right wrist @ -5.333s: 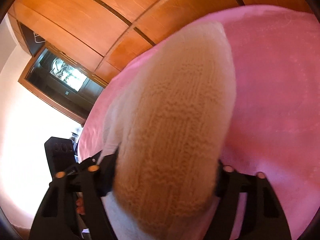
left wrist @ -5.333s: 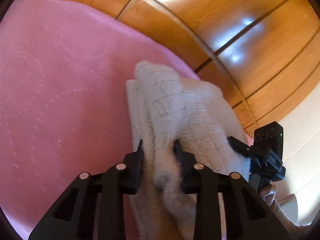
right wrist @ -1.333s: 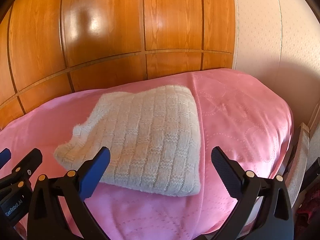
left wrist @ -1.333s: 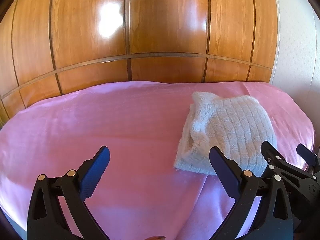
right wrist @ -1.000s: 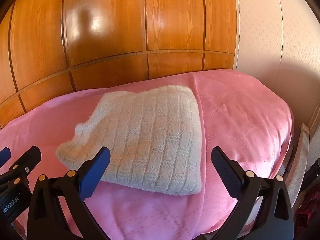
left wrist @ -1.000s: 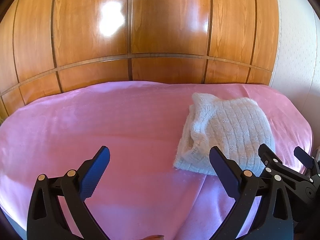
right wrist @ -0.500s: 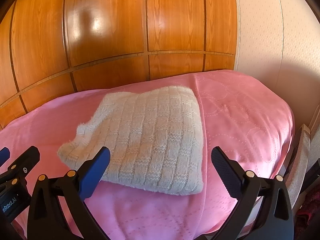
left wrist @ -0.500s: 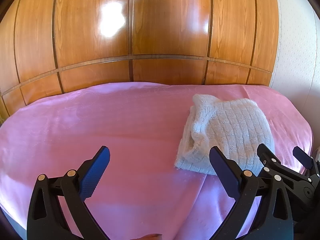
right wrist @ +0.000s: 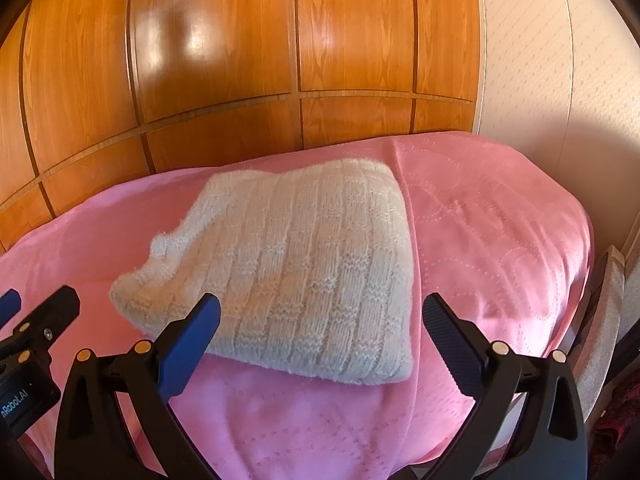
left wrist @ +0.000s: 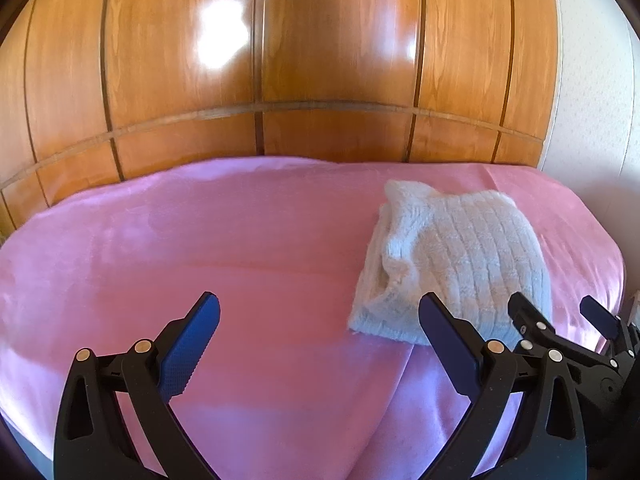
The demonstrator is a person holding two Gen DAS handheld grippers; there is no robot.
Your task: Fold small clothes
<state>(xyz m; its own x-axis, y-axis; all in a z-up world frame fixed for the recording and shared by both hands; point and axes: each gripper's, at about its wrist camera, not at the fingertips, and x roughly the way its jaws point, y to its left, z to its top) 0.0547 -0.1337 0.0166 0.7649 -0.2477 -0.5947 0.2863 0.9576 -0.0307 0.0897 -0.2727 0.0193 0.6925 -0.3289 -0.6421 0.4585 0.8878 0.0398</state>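
A cream knitted garment (left wrist: pixel 456 260) lies folded into a compact rectangle on the pink bedspread (left wrist: pixel 200 248), towards its right side. The right wrist view has the same folded knit (right wrist: pixel 296 276) straight ahead on the bedspread (right wrist: pixel 500 232). My left gripper (left wrist: pixel 320 320) hangs wide open over bare cover, to the left of the garment and nearer than it. My right gripper (right wrist: pixel 320 320) is wide open too, just short of the garment's near edge, holding nothing. The right gripper (left wrist: pixel 560 320) also shows at the lower right of the left wrist view.
Glossy wooden wardrobe panels (left wrist: pixel 320 80) rise directly behind the bed. A pale textured wall (right wrist: pixel 560 80) stands to the right. The bed's right edge drops off beside a light wooden frame (right wrist: pixel 612 300). The left gripper's body (right wrist: pixel 32 340) shows at the lower left of the right wrist view.
Five seconds ago both grippers were shut on the knit, close up. Since then they have let go and backed off; over the last second both views hold almost still.
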